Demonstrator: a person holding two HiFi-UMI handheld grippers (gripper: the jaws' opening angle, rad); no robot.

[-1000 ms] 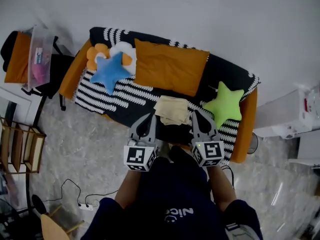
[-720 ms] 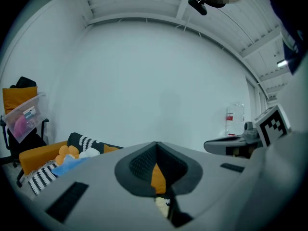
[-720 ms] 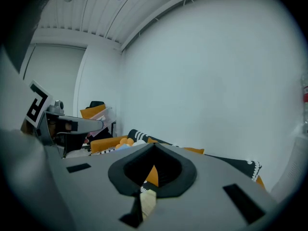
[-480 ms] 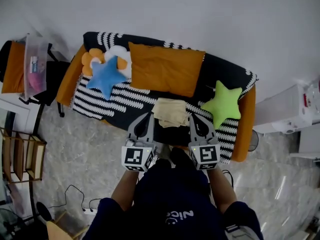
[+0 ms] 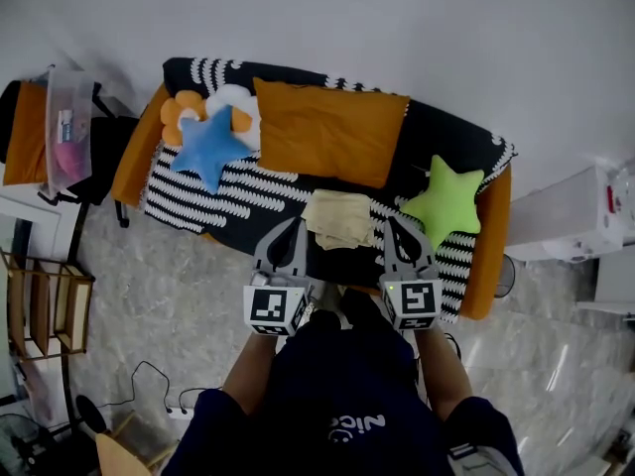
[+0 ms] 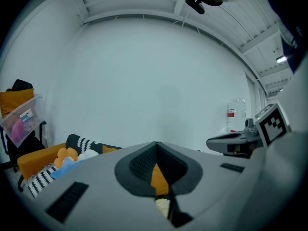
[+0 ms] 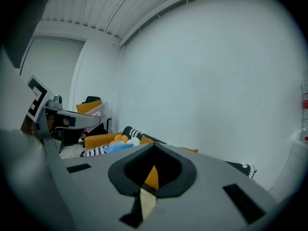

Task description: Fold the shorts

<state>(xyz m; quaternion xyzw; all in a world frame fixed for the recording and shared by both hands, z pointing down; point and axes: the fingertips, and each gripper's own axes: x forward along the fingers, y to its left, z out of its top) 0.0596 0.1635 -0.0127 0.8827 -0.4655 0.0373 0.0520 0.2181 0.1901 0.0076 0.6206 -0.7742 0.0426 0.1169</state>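
The folded cream shorts (image 5: 340,218) lie on the striped blanket (image 5: 213,194) near the front edge of the sofa (image 5: 486,256), in front of the orange cushion (image 5: 330,132). The left gripper (image 5: 296,226) is just beside their left edge and the right gripper (image 5: 394,226) just beside their right edge, so the shorts are between them. Both grippers have their jaws fully closed and hold nothing.

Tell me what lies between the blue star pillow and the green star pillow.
The orange cushion, with the folded cream shorts just in front of it; the head view shows this.
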